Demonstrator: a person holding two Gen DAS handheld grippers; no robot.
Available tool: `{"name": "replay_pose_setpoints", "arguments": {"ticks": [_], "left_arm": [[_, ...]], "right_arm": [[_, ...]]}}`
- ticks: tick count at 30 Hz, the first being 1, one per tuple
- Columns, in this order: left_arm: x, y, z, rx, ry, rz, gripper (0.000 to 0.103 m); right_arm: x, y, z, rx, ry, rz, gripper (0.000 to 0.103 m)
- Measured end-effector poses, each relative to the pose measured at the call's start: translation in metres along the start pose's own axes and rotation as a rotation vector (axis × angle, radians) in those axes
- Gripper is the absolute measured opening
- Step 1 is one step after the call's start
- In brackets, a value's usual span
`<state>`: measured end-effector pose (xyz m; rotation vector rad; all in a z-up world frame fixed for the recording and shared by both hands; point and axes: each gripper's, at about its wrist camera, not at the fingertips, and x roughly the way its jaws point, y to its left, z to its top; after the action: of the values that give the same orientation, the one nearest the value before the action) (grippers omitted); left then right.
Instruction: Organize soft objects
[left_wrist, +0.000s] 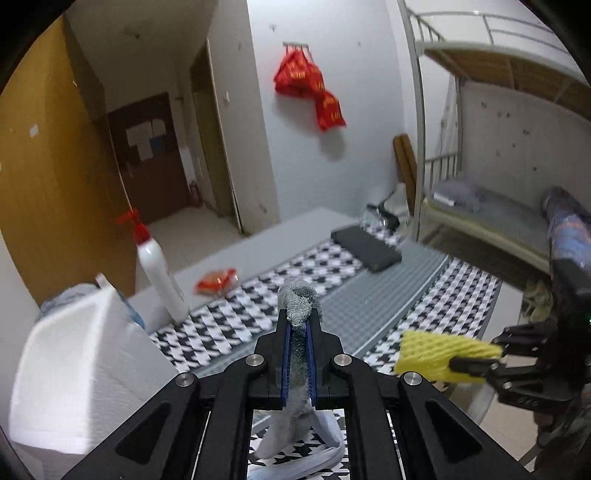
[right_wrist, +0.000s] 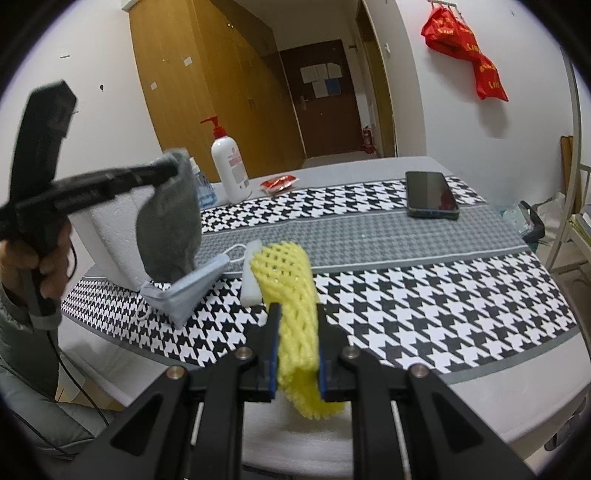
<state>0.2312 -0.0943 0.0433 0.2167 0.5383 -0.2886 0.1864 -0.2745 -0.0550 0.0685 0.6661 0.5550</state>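
Observation:
A grey fuzzy cloth (left_wrist: 297, 299) is pinched between the blue pads of my left gripper (left_wrist: 300, 313), which is shut on it and lifted above the table. Seen from the right wrist, that cloth (right_wrist: 168, 225) hangs from the left gripper (right_wrist: 168, 166) over a light blue face mask (right_wrist: 188, 291) lying on the houndstooth tablecloth (right_wrist: 424, 295). My right gripper (right_wrist: 295, 312) is shut on a yellow foam net sleeve (right_wrist: 288, 280) held above the table's near edge. The right gripper (left_wrist: 476, 354) with the yellow net (left_wrist: 439, 352) also shows in the left wrist view.
A white foam box (right_wrist: 110, 236) stands at the left, behind the mask. A white foam strip (right_wrist: 251, 273) lies beside the net. Further back are a pump bottle (right_wrist: 229, 166), a red packet (right_wrist: 279, 182) and a phone (right_wrist: 430, 195). A bunk bed (left_wrist: 480, 206) stands to the right.

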Motion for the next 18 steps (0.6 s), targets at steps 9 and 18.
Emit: {"name": "replay_pose_setpoints", "arguments": {"ticks": [9,18], "left_arm": [[-0.039,0.01,0.008,-0.032,-0.091,0.045,0.008],[-0.063,0.025,-0.009,-0.094,-0.115,0.068,0.008]], "right_arm": [[-0.01,0.013,0.008,-0.026,-0.031,0.003,0.019],[-0.023,0.042,0.023,-0.073,-0.082,0.006,0.019]]}}
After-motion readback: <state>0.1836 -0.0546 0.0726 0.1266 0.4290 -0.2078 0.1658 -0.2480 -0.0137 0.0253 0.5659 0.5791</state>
